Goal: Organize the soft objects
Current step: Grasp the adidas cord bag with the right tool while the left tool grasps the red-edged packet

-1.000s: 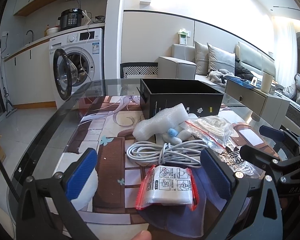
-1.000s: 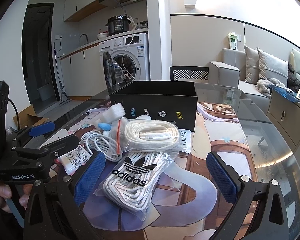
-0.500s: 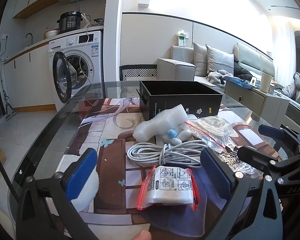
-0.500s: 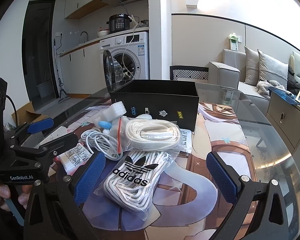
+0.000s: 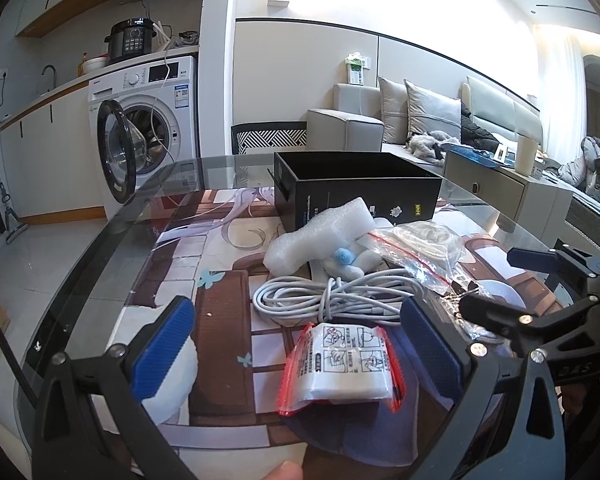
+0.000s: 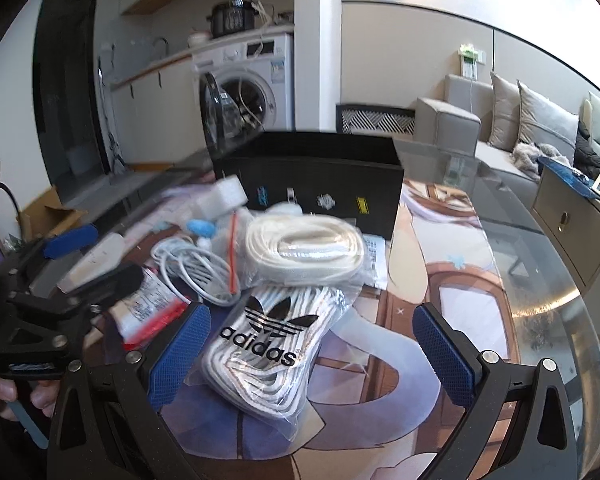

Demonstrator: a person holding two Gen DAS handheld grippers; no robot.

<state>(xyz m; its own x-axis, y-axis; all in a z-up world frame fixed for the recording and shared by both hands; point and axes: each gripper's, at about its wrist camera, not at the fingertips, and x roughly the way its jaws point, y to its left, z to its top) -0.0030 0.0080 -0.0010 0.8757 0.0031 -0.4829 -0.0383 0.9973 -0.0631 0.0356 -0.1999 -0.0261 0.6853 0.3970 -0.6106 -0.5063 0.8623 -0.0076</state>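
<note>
A heap of soft items lies on the glass table before an open black box (image 5: 356,192) (image 6: 312,184). In the left wrist view, a red-edged zip bag of white pads (image 5: 342,364) lies between the open fingers of my left gripper (image 5: 296,344); behind it sit a coiled white cable (image 5: 332,294), a white foam piece (image 5: 320,236) and a small blue-and-white plush (image 5: 350,262). In the right wrist view, my open right gripper (image 6: 312,356) frames a clear Adidas bag of white laces (image 6: 272,340); a bag of cream cord (image 6: 304,248) lies just behind.
The table (image 6: 540,300) carries a printed mat and curves away at the right. A washing machine (image 5: 144,128) with its door open stands behind on the left, a sofa (image 5: 400,120) on the right. A chair back (image 5: 268,138) shows beyond the box.
The right gripper has pushed forward and down toward the Adidas bag, its view now blurred by motion. The left gripper has barely shifted.
</note>
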